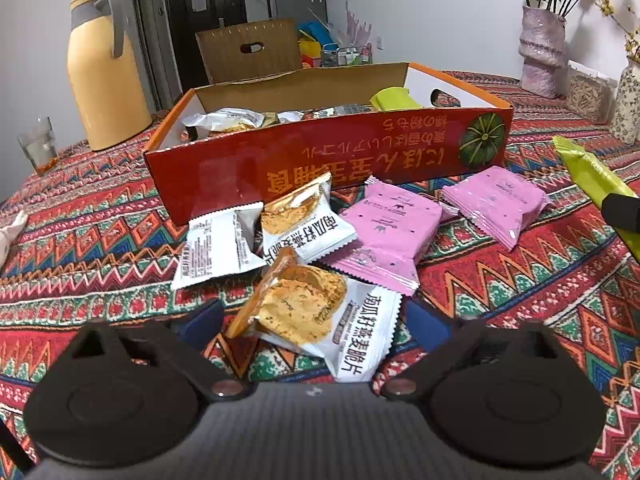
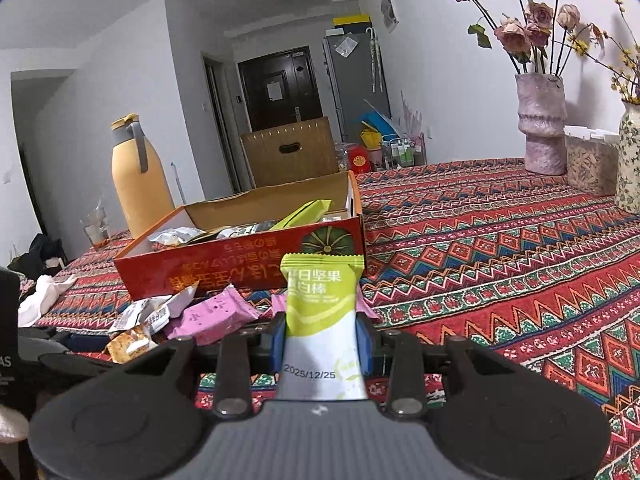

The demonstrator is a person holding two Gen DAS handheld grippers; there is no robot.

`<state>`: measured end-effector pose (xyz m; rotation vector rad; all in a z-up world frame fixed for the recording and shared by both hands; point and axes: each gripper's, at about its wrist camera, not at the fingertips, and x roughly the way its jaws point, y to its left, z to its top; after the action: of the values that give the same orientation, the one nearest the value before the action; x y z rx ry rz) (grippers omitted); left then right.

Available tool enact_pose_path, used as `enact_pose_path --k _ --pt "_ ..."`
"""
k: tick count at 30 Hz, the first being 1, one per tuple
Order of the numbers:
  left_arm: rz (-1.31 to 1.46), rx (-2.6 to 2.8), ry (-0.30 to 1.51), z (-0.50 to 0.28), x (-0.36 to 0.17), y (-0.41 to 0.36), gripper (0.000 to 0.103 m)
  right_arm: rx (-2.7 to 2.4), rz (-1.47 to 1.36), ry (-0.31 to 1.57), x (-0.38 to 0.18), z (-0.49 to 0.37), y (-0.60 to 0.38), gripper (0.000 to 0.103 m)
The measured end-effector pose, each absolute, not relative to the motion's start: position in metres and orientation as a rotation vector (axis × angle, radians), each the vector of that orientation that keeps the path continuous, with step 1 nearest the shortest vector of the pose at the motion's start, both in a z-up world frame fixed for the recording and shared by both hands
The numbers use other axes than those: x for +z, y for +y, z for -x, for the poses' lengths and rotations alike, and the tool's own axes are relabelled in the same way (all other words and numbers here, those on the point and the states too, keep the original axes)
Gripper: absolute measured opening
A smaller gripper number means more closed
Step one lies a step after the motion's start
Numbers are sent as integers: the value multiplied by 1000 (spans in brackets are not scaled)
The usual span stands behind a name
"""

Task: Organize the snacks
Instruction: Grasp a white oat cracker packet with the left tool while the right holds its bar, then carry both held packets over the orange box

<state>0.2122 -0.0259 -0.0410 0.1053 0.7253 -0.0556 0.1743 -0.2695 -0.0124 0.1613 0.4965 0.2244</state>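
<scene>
left gripper (image 1: 316, 320) agape over oat crisp packet (image 1: 320, 316) | right gripper (image 2: 322, 336) clamps green bar (image 2: 322, 312)

Box (image 1: 328, 148) wall blocks ahead; bare cloth (image 2: 500, 264) right free.

Yellow jug (image 1: 105, 76) beside glass (image 1: 38, 145) on patterned cloth (image 1: 540, 280); flower vase (image 2: 540, 124) far right

Green bar (image 1: 588, 172) cut off at right edge; box (image 1: 328, 160) contents half-hidden.
</scene>
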Motion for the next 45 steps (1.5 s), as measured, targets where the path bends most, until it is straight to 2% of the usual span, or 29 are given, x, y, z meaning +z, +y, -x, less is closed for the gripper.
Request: enact_pose_path --k 1,5,7,15,30,45 --pt "-95 -68 726 -211 -40 -25 83 224 -163 497 -12 -174 -270 34" --pt "-91 -91 709 -204 -38 -25 77 221 -163 492 -11 -172 -271 34" --pt "-83 -101 702 -199 -36 -25 70 219 -162 487 -10 -170 -271 34" --pt "-54 -108 680 -182 -30 -20 59 213 -153 471 -5 -157 -271 34" --pt "13 -92 559 -162 4 -11 58 213 -102 436 12 -141 -253 34" --pt "132 -18 438 -198 53 -2 58 206 -68 395 39 -188 -229 34"
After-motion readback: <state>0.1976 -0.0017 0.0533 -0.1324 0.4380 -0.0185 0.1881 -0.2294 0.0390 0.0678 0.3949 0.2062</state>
